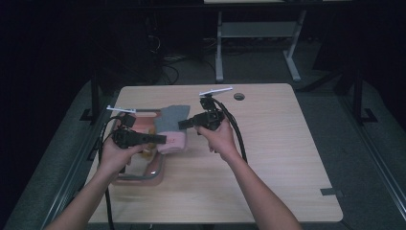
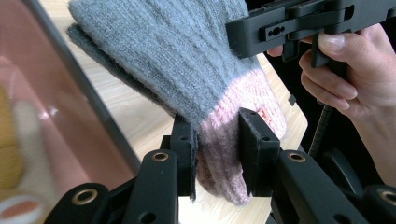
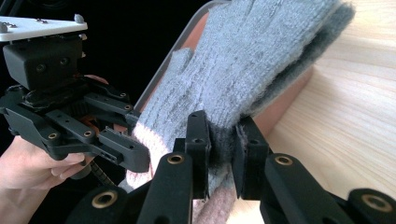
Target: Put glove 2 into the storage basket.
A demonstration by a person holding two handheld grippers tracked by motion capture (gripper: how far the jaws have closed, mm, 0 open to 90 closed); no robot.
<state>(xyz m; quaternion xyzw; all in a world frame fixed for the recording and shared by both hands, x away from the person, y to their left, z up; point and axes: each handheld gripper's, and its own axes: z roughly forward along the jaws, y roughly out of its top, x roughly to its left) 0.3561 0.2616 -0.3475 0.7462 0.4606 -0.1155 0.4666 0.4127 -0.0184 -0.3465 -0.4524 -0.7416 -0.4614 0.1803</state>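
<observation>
Grey knit glove (image 1: 171, 120) with pink cuff, held above the bench (image 1: 268, 158) beside a pink tray (image 1: 143, 175). Left tongs (image 2: 218, 154) pinch the pink cuff; right tongs (image 3: 223, 154) pinch the grey knit near the cuff. Both forearms reach forward from the near edge, the tongs pointing toward each other. A small tag on the cuff is unreadable.
</observation>
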